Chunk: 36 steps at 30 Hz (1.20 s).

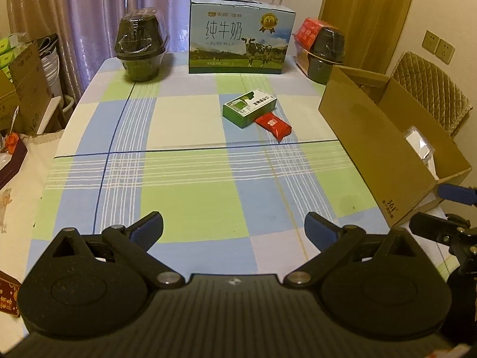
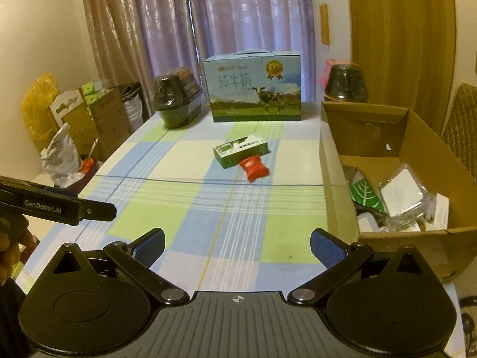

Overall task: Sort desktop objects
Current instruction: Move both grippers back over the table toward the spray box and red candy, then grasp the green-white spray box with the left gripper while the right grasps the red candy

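Cardboard box [image 2: 396, 176]: stood open at the table's [image 2: 184, 208] right edge, holding a green leaf-print packet [image 2: 365, 195], a clear-wrapped white pack [image 2: 402, 192] and other items too jumbled to count.
Loose items: two, a green carton [image 1: 249, 108] touching a red packet [image 1: 273, 126], mid-table.
Left gripper [image 1: 234, 229]: jaws wide apart, empty; both items well ahead.
Right gripper [image 2: 237, 246]: jaws wide apart, empty; items well ahead.
Back row: one milk case [image 1: 240, 37], two dark wrapped bowls [image 1: 140, 46].

A home dining room: checked tablecloth [image 1: 190, 185], purple curtains [image 1: 104, 6] at 12 o'clock, milk carton [image 1: 241, 37], padded chair [image 1: 429, 89] at 2 o'clock.
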Each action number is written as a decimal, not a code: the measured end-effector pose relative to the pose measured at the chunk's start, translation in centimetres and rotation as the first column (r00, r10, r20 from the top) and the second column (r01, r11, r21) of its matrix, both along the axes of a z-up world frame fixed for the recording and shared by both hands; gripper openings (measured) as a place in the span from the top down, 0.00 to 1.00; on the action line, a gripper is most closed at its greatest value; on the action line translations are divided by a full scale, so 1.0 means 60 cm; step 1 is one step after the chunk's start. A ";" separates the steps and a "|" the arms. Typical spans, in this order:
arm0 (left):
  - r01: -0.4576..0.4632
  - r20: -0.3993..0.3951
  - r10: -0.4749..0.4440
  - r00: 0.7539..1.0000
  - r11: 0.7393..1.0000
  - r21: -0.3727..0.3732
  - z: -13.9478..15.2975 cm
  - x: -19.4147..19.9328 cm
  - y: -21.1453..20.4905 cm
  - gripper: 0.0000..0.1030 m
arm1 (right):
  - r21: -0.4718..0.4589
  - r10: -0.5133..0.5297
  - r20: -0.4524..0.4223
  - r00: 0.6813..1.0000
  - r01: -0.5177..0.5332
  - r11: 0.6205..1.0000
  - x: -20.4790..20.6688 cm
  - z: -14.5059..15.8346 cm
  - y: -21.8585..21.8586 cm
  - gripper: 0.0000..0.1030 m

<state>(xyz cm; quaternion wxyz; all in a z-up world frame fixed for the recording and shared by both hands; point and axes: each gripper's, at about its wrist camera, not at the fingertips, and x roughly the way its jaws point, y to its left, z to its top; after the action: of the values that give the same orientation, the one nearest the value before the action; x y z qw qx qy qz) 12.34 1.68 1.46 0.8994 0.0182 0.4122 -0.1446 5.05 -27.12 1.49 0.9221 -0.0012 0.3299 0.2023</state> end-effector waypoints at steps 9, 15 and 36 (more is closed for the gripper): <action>0.060 -0.012 -0.059 0.998 0.997 0.056 -0.028 0.051 0.004 0.04 | -0.016 0.038 -0.002 0.999 -0.038 0.999 0.055 -0.017 0.034 0.02; 0.120 -0.013 -0.119 0.993 0.990 0.071 -0.052 0.116 0.007 0.04 | -0.050 0.075 0.017 0.997 -0.075 0.996 0.123 -0.040 0.069 0.02; 0.387 0.137 -0.407 0.903 0.910 0.150 -0.107 0.368 -0.037 0.05 | -0.182 0.105 -0.009 0.994 -0.105 0.978 0.403 -0.160 0.140 0.39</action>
<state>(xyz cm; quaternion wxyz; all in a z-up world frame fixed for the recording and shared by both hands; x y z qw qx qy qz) 34.43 -0.53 -4.96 0.8793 0.1676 0.3318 -0.2978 29.24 -18.71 -8.11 0.9063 -0.1031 0.3461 0.2197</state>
